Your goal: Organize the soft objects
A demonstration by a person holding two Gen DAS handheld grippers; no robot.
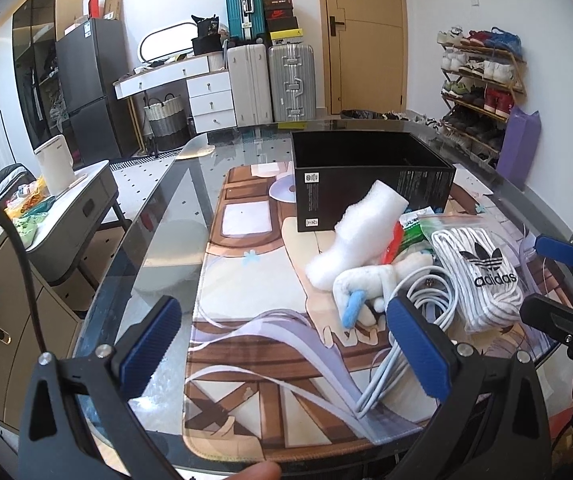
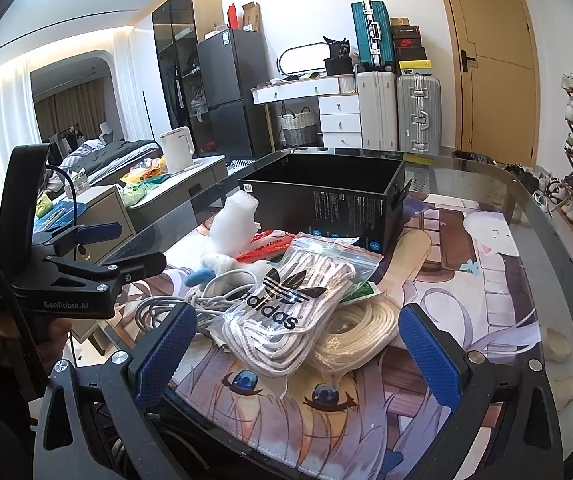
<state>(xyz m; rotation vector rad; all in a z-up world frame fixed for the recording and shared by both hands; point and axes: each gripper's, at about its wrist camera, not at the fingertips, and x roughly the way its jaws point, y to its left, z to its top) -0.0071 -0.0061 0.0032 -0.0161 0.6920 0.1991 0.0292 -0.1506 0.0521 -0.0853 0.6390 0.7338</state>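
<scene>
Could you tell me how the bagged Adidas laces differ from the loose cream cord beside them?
The Adidas laces are white with dark flecks and sealed in a clear printed zip bag; the cream cord is plain, unbagged and coiled. The bag lies partly on top of the cord. Both are bundled and rest on the printed mat.

The small print on the black box (image 2: 350,204) is too fine to read. The adidas bag (image 2: 286,312) hides most of the cream cord coil (image 2: 358,336) and part of the green packet (image 2: 360,292). The red packet (image 1: 392,246) shows only as a sliver behind the white foam (image 1: 360,228). A fingertip (image 1: 260,473) is cut off by the near edge in the left wrist view.
</scene>
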